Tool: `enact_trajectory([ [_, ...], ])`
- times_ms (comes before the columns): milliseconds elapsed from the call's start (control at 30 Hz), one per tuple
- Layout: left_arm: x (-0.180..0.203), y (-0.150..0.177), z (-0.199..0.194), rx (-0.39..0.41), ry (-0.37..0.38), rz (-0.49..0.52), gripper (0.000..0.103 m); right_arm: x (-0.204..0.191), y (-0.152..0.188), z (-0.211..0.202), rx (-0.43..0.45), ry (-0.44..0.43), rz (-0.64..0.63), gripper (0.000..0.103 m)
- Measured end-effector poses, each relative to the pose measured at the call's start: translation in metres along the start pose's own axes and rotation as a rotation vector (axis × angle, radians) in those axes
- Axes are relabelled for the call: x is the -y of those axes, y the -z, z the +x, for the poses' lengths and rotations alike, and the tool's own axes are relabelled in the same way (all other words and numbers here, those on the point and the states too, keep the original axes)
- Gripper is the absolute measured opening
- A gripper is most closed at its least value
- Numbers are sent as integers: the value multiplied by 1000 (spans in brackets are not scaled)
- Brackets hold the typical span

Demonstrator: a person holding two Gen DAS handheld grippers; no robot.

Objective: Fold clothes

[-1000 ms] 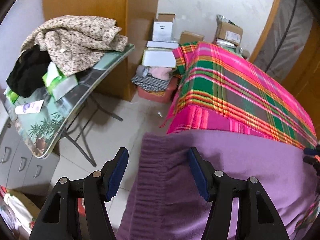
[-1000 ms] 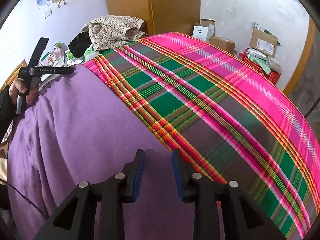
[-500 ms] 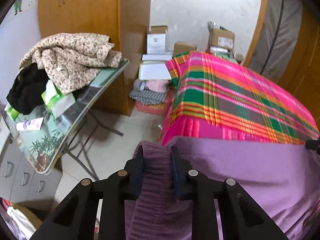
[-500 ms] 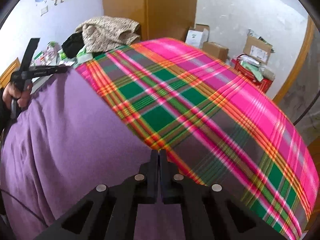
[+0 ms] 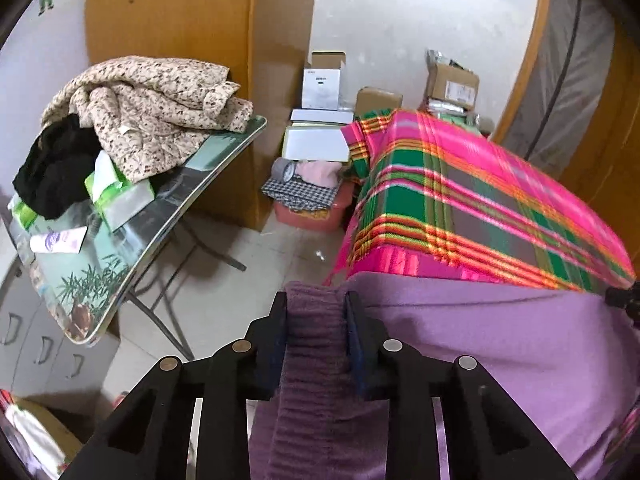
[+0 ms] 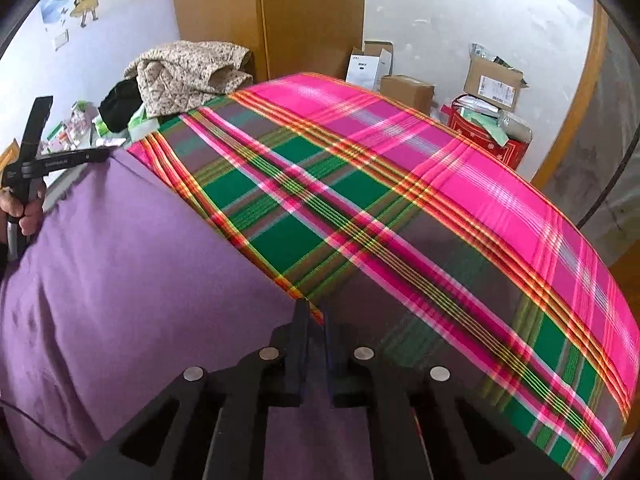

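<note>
A purple knit garment (image 5: 480, 344) lies spread on a bed covered by a pink and green plaid blanket (image 5: 472, 200). My left gripper (image 5: 316, 312) is shut on the garment's ribbed edge at the bed's left side. In the right wrist view the garment (image 6: 120, 272) fills the lower left over the plaid blanket (image 6: 400, 200). My right gripper (image 6: 314, 320) is shut on the garment's edge where it meets the plaid. The left gripper (image 6: 48, 160) shows at the far left, held by a hand.
A folding table (image 5: 120, 240) to the left holds a floral quilt (image 5: 152, 108), black cloth and tissue packs. A pink basket of clothes (image 5: 308, 200) and cardboard boxes (image 5: 452, 84) stand by the wall. A wooden wardrobe (image 5: 180, 20) is behind.
Both grippers went from open to shut on the purple garment's edges. The garment's edge has lifted slightly and both views have tilted upward.
</note>
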State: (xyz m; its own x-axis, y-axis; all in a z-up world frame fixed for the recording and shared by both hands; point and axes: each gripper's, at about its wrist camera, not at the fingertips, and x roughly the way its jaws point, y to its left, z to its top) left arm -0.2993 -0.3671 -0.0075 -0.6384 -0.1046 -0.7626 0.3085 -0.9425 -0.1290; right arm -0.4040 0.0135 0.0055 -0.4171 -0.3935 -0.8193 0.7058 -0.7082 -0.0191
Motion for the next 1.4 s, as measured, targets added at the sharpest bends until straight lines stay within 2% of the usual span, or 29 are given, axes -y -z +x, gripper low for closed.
enact_trajectory([
  [133, -12, 4, -25, 31, -23, -45, 30, -6, 3, -26, 48, -6, 17, 10],
  [267, -14, 19, -51, 41, 1, -69, 30, -26, 22, -43, 36, -50, 2, 10],
  [400, 22, 49, -79, 39, 57, 29, 30, -58, 54, -61, 26, -109, -49, 10],
  [567, 97, 94, -106, 7, 195, 165, 30, -79, 83, -68, 1, -140, -43, 10],
  [700, 153, 116, -107, -23, 276, 264, 30, -92, 102, -65, -33, -145, -50, 10],
  [767, 169, 124, -101, -49, 287, 294, 30, -96, 111, -65, -45, -147, -48, 10],
  [933, 183, 133, -90, -80, 276, 302, 30, -97, 129, -73, -45, -175, -25, 11],
  [1033, 183, 118, -95, -43, 305, 225, 30, -96, 131, -74, -35, -183, -8, 11],
  [1100, 191, 116, -91, -51, 311, 205, 30, -96, 131, -75, -34, -182, 1, 12],
  [1233, 211, 133, -74, -126, 289, 273, 30, -88, 138, -91, -5, -173, 21, 12],
  [1333, 211, 146, -82, -85, 272, 328, 30, -65, 150, -114, 44, -138, 82, 12],
  [1400, 208, 149, -85, -87, 281, 316, 30, -44, 159, -127, 70, -108, 145, 12],
])
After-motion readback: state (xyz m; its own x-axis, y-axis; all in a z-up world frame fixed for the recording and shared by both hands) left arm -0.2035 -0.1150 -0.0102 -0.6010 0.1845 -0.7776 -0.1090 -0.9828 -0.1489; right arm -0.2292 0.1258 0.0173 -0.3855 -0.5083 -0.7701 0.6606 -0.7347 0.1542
